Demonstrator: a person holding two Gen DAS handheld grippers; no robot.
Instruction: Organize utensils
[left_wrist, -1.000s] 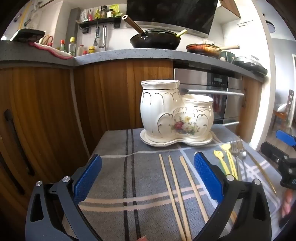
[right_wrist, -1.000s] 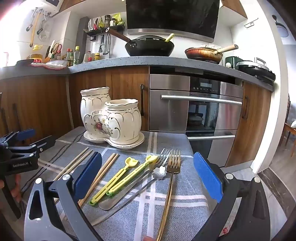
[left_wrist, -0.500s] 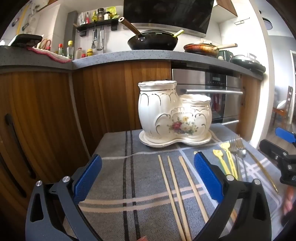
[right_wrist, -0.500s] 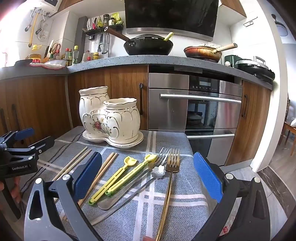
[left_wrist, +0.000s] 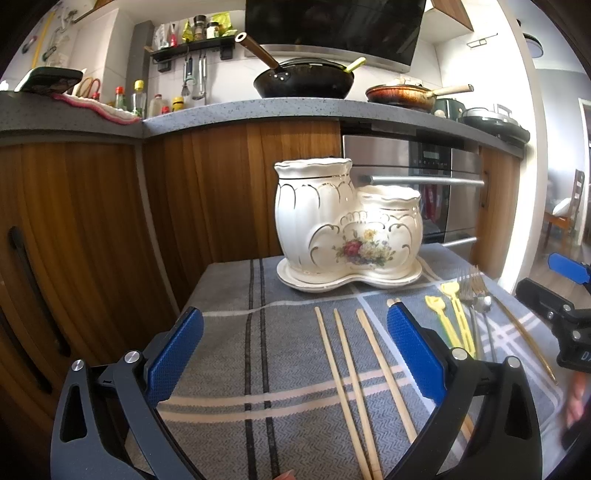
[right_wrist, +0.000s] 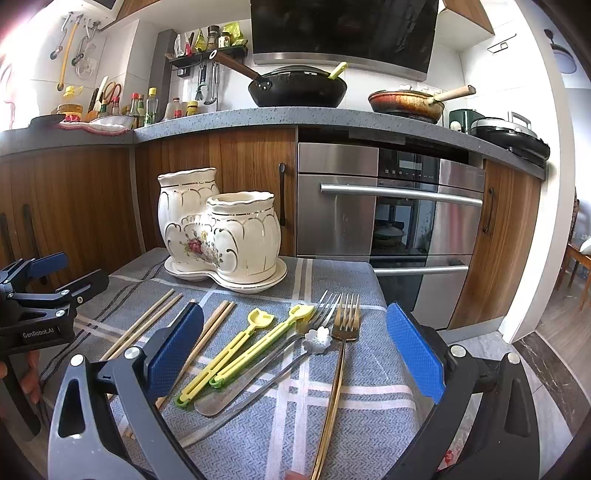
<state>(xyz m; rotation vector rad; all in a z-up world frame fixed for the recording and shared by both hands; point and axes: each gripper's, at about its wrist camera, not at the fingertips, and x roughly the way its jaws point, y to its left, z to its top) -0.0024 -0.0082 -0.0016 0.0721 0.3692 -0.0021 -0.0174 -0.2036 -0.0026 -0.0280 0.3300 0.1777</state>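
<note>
Utensils lie loose on the grey plaid cloth (right_wrist: 354, 417): chopsticks (left_wrist: 347, 373) at 6 o'clock of the ceramic holder (left_wrist: 347, 225), two yellow picks (right_wrist: 236, 354), silver fork (right_wrist: 295, 332), flower-end spoon (right_wrist: 317, 338) and gold fork (right_wrist: 341, 354) toward 4 o'clock, packed side by side, some overlapping. Holder sits on its saucer at the cloth's far end, 12 o'clock, both cups empty, rims unobstructed. Left gripper (left_wrist: 295, 354) spread wide, empty, low over the cloth's bare near-left patch; chopsticks run under its right finger. Right gripper (right_wrist: 295, 354) spread wide, empty, straddling picks and forks. Gold fork is nearest the cloth's right edge, 3 o'clock. Cabinets (left_wrist: 92, 240) just behind holder.
</note>
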